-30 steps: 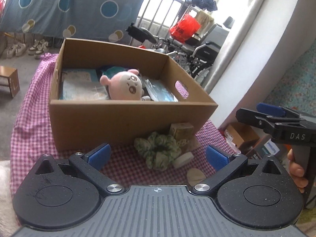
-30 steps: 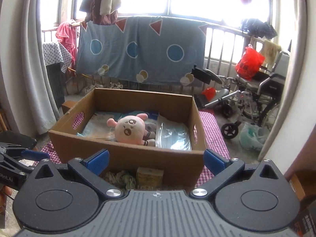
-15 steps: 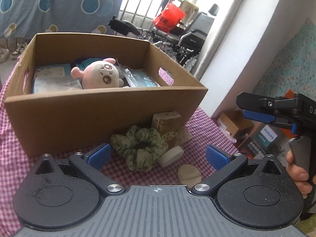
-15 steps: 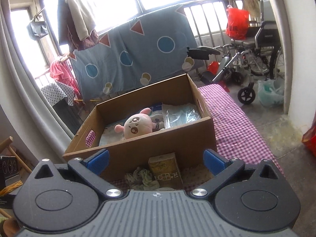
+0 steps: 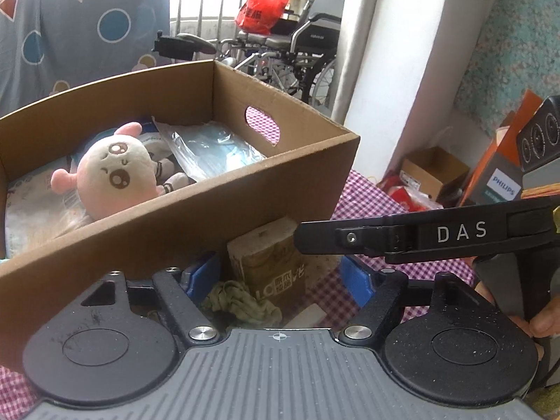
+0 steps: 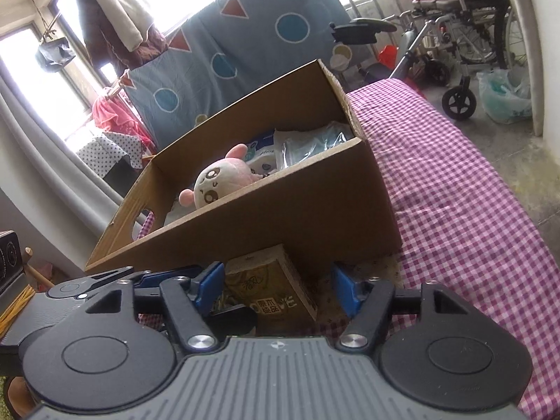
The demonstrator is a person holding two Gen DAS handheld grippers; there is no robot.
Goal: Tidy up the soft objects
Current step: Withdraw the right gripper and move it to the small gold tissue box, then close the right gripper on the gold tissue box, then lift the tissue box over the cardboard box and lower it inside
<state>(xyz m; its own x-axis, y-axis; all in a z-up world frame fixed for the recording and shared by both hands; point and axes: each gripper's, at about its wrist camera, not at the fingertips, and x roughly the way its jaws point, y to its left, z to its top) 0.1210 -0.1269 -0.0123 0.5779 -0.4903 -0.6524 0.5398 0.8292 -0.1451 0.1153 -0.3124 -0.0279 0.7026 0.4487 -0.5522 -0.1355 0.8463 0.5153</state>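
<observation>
Both claws closing, nothing gripped yet.
Your left claw (image 5: pixel 280 276) and right claw (image 6: pixel 276 288) each straddle the tissue pack (image 6: pixel 273 287); green scrunchie (image 5: pixel 241 302) at 7 o'clock.

Cardboard box (image 5: pixel 210 217) sits open-topped on the pink check cloth (image 6: pixel 455 189). Inside it: pink-and-cream plush toy (image 5: pixel 112 175) lying on its side, w/ clear plastic packs (image 5: pixel 213 147) beside it (blue contents). Just in front of the box: olive tissue pack (image 5: pixel 269 262) tilted, green scrunchie (image 5: pixel 241 304) touching its base.
</observation>
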